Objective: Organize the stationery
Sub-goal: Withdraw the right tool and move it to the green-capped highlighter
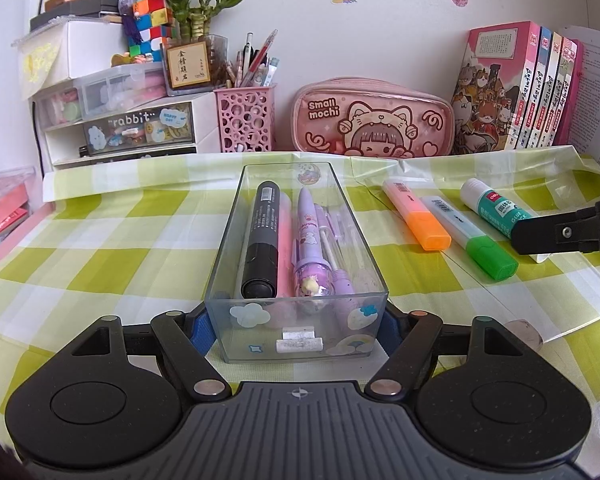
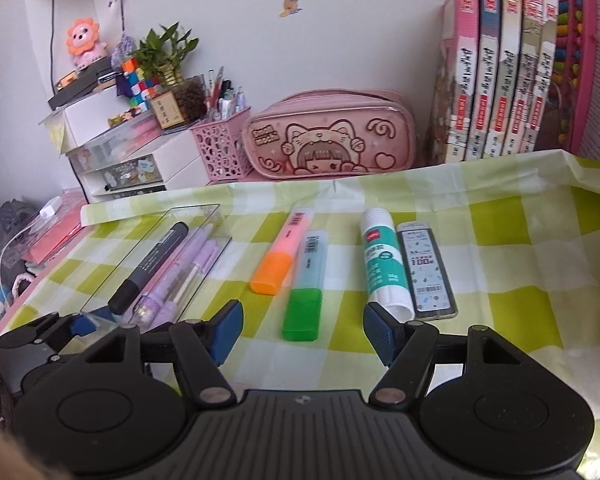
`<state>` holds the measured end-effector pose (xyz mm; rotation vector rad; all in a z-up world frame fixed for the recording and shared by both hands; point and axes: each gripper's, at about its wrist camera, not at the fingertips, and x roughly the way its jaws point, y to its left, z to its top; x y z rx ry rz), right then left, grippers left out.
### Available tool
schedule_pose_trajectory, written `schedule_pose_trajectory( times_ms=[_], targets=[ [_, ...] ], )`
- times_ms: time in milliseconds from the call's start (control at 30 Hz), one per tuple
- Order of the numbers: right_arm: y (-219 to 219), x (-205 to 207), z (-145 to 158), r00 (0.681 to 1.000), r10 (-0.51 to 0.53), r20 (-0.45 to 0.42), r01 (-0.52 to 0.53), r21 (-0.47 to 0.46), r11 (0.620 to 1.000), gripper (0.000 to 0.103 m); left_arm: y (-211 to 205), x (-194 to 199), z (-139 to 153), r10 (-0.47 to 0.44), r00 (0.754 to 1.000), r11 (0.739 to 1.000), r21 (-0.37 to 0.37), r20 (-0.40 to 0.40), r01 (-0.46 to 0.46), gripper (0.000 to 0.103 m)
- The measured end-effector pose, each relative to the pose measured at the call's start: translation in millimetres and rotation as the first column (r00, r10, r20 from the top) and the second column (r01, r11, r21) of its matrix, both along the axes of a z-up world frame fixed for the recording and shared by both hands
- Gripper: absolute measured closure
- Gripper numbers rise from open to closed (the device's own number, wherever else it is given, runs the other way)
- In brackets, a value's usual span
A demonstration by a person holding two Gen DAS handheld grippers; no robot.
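The left gripper [image 1: 296,330] is clamping its jaws on the near end of the clear box [image 1: 296,264], which is already holding a black marker [image 1: 262,236] and purple pens [image 1: 312,248]. The orange highlighter [image 2: 282,256], green highlighter [image 2: 306,286] and glue stick [image 2: 382,260] are lying loose on the checked cloth [image 2: 500,248], so sorting is looking about half done. Only the right wrist view is showing the lead case [image 2: 426,274] touching the glue, and the right gripper [image 2: 302,330] hovering with jaws spread wide and empty.

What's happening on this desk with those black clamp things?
Someone is tidying stationery. The left gripper is shut on a clear box already holding a black marker and purple pens. The right gripper hangs open over a green highlighter, orange highlighter and glue stick.
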<state>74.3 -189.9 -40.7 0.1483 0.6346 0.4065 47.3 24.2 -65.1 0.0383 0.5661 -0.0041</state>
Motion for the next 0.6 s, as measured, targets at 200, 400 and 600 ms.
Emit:
schedule_pose_trajectory(
  times_ms=[200, 400, 600],
  targets=[
    [20, 21, -14, 1.0, 0.006, -0.028, -0.007, -0.044, 0.999, 0.049, 0, 0, 0, -0.002, 1.0, 1.0, -0.002, 0.0, 0.002, 0.029],
    [25, 28, -24, 0.999, -0.022, -0.027, 0.02, -0.08, 0.997, 0.069, 1, 0, 0, -0.003, 1.0, 1.0, -0.002, -0.002, 0.003, 0.029],
    [20, 17, -17, 0.996, -0.048, -0.08, 0.04, -0.105, 0.994, 0.075, 1, 0, 0, -0.003, 1.0, 1.0, -0.002, -0.002, 0.003, 0.029]
  ],
)
